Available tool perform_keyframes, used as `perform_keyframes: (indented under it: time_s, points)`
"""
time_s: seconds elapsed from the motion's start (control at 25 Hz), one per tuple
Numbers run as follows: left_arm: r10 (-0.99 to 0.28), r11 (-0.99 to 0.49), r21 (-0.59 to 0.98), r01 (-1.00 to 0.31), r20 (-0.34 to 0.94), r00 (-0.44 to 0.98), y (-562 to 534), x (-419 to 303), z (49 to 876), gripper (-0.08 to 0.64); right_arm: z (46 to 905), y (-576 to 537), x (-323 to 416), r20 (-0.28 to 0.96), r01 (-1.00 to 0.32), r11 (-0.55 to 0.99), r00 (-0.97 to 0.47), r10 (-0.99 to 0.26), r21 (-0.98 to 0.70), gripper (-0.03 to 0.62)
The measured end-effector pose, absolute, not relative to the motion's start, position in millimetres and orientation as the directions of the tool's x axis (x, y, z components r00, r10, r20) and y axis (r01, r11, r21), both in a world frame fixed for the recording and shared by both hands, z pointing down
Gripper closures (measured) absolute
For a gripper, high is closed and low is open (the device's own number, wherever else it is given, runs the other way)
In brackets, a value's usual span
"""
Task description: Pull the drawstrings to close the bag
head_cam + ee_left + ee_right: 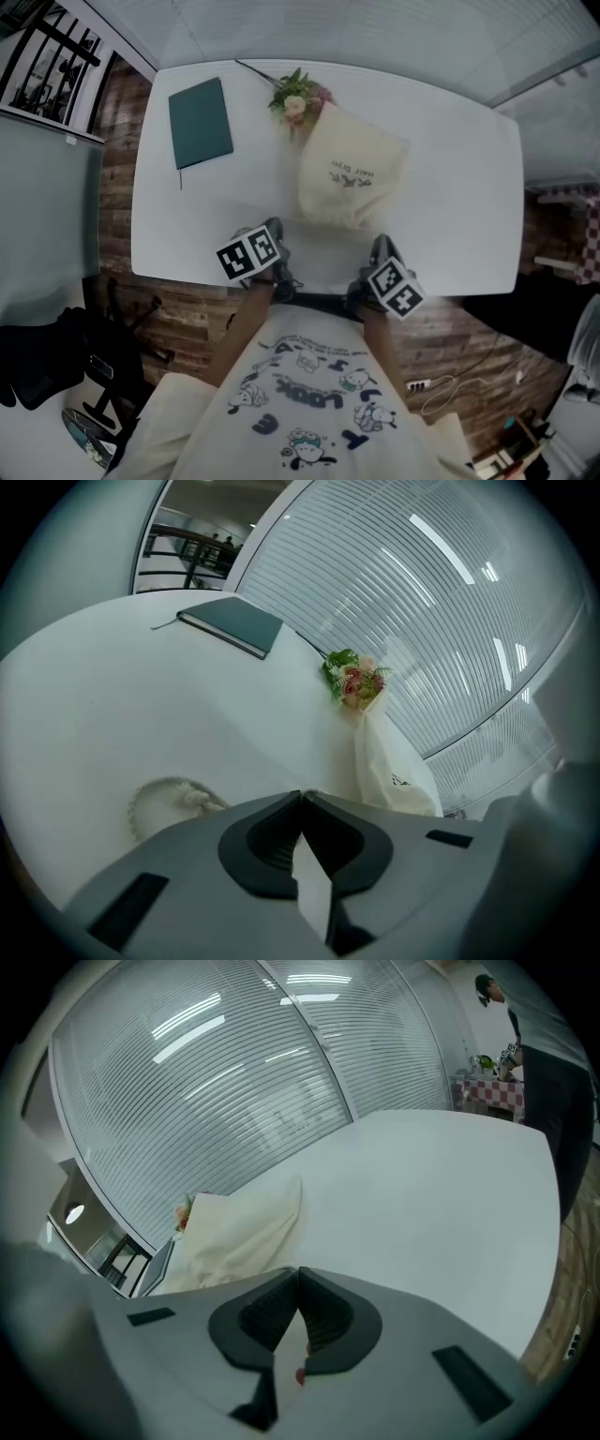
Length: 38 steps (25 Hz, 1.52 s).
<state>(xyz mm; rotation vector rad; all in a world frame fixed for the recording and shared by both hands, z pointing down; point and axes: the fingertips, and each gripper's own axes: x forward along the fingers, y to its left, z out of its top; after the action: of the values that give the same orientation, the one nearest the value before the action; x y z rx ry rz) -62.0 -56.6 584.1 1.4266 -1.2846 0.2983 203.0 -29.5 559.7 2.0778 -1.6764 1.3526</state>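
A cream drawstring bag [349, 171] lies on the white table [450, 187], its mouth towards the near edge; it also shows as the bag [390, 769] and the bag [239, 1232]. A pale cord loop [157, 799] rests on the table just left of my left gripper [302, 795]. The left gripper [273, 226] sits at the near table edge, left of the bag, jaws shut with nothing between them. My right gripper [382, 243] sits at the near edge to the bag's right; the right gripper [298, 1269] is shut and empty.
A green notebook [200, 122] lies at the far left of the table. A small flower bouquet [298, 97] rests against the bag's far end. A person [530, 1044] stands beyond the table's right side, near a checkered table.
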Motion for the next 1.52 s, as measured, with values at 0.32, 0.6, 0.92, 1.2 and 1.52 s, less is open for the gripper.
perform_keyframes:
  time_s: [0.32,0.6,0.92,1.2,1.52]
  points:
    - [-0.518,0.265,0.555,-0.788,0.772,0.369,-59.5,-71.8,589.4,0.515,566.9,-26.9,218.8,0.716,-0.819,-0.406,-0.009,-0.698,-0.406,0.574]
    - [-0.518,0.299,0.557,-0.775,0.776,0.358,-61.0,-76.0,591.3,0.514,563.8,-28.2,230.9,0.709,-0.826,-0.41,0.018,-0.705,-0.387,0.574]
    - [-0.541,0.163,0.51,-0.845,0.762,0.356,-68.1,-72.2,581.2,0.514,562.7,-34.3,214.1,0.711,-0.906,-0.256,-0.066,-0.7,-0.337,0.574]
    - [-0.525,0.005,0.448,-0.894,0.762,0.379,-60.1,-72.1,574.3,0.509,567.3,-17.6,213.1,0.747,-0.925,-0.222,-0.091,-0.659,-0.308,0.433]
    - [-0.545,-0.101,0.393,-0.914,0.747,0.381,-39.5,-81.4,549.2,0.429,522.3,-21.7,224.2,0.671,-0.953,-0.18,-0.033,-0.741,-0.245,0.434]
